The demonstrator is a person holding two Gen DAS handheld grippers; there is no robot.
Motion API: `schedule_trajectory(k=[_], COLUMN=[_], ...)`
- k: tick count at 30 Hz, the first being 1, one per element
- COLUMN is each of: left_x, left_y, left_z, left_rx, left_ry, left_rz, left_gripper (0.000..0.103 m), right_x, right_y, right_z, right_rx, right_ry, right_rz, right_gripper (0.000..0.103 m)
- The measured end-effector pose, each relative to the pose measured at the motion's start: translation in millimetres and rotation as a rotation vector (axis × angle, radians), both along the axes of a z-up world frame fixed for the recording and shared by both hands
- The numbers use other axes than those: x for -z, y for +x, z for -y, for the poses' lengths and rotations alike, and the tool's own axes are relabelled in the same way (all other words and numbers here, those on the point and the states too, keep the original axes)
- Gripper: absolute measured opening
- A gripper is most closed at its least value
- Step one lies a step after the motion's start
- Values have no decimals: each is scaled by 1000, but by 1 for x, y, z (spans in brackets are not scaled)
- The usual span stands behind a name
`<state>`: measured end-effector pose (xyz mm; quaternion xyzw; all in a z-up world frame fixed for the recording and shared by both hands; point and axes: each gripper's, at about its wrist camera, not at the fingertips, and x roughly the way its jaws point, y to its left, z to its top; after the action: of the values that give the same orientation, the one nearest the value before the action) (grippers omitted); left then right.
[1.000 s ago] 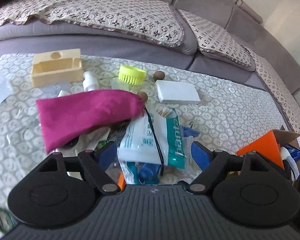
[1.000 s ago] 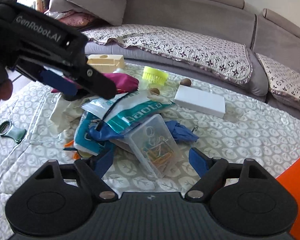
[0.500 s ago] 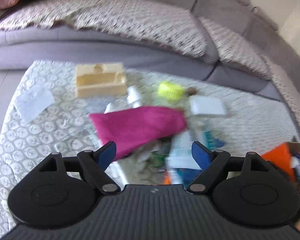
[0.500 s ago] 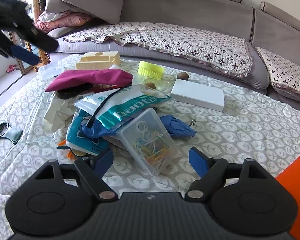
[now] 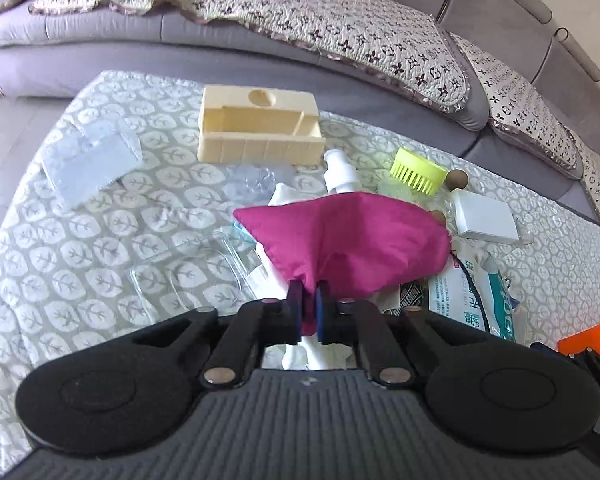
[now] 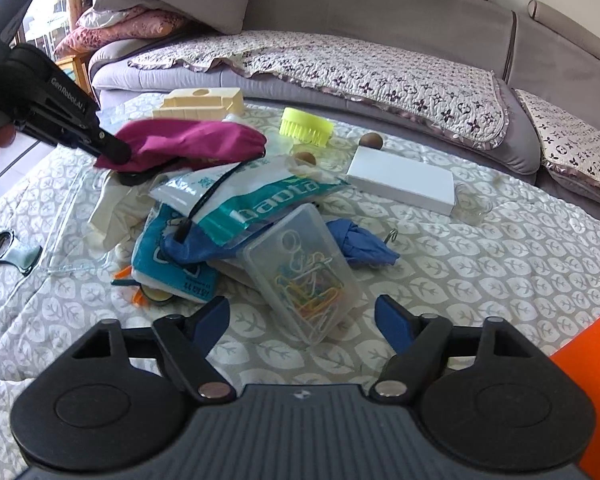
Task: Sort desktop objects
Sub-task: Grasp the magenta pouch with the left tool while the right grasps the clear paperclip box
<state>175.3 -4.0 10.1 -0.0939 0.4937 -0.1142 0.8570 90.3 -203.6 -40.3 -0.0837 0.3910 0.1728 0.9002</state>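
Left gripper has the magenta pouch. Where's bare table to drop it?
Bare cloth: right of the paperclip box, in front of the white box; also near the clear tray. The left gripper holds the magenta pouch over the crowded central pile.

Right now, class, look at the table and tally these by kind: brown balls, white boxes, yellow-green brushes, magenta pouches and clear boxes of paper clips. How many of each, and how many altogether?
brown balls: 2
white box: 1
yellow-green brush: 1
magenta pouch: 1
clear box of paper clips: 1
Total: 6
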Motion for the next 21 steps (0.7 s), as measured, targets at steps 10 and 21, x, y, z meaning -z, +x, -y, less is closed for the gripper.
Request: schedule_trajectory(k=[10,21], left_x=[-26,-21], left_y=[-20,-22], left_z=[17,27], left_rx=[42,56], left_ry=[28,57], left_rz=[66,55], left_gripper=[7,7], right_x=[-5,-2], right_y=[7,24], right_z=[3,-8], right_rx=[-12,-54], right_ry=[-8,-98], right_rz=[11,-15], right_gripper=[59,52])
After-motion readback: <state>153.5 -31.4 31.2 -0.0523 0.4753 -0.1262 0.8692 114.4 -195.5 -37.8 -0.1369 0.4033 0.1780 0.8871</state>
